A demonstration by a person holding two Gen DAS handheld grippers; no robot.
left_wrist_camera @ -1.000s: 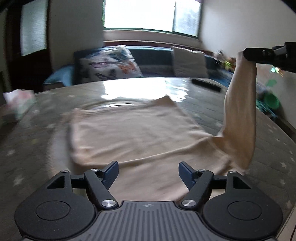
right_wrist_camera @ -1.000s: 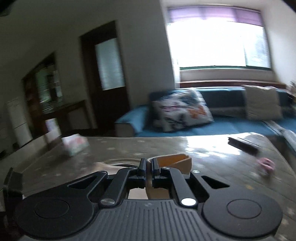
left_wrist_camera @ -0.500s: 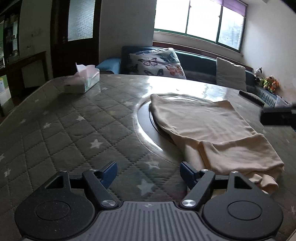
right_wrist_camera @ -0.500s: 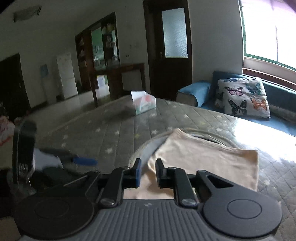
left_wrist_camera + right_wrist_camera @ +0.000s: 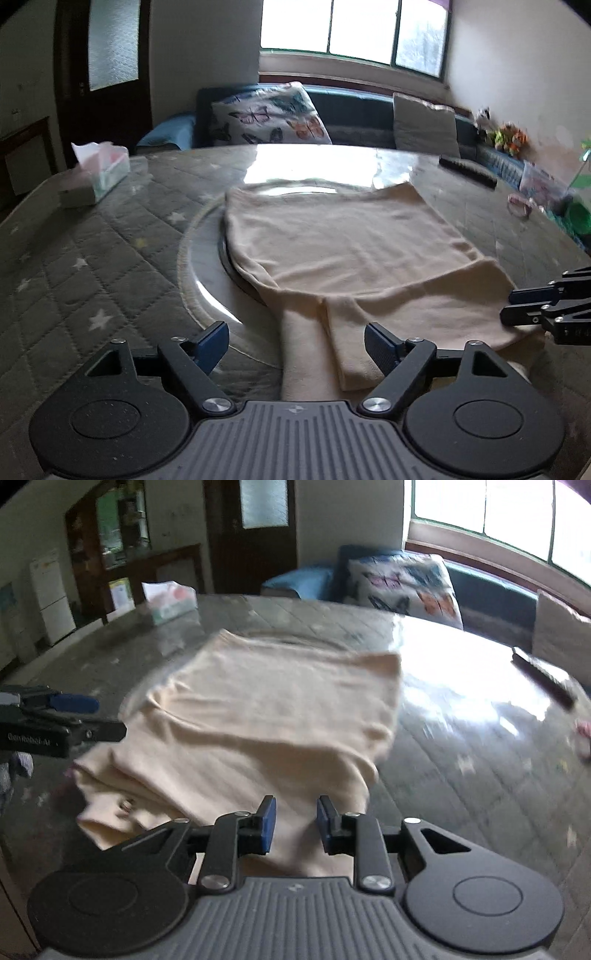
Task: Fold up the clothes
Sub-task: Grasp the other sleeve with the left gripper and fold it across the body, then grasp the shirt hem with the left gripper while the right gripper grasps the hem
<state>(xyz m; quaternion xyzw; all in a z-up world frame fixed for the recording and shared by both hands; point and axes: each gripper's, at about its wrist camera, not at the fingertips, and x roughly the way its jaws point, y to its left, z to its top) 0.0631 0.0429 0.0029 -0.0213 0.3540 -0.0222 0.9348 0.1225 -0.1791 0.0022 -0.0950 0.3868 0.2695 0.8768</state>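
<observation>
One cream garment (image 5: pixel 343 258) lies on the table (image 5: pixel 92 266), spread over the round glass turntable (image 5: pixel 199 280) at its middle, with one sleeve folded in along the near edge and a strip of cloth trailing toward the left wrist camera. Two grippers work it. The left gripper (image 5: pixel 295 343) hovers over that near strip with its fingers far apart, nothing pressed between them. The right gripper (image 5: pixel 293 825) sits low at the garment's near right corner; its jaws have just been opening and now stand a little apart, cloth lying under the gap but the pads not pinching it, as far as the blurred view allows.

Around the garment: one tissue box (image 5: pixel 98 175) toward the far left of the table, one dark remote (image 5: pixel 467 171) at the far right, and one small pink thing (image 5: pixel 519 205) near it, too blurred to name. Beyond the table a blue sofa (image 5: pixel 354 107) carries two cushions, one butterfly-printed (image 5: pixel 269 116) and one plain (image 5: pixel 424 127). Nothing lies on top of the garment.
</observation>
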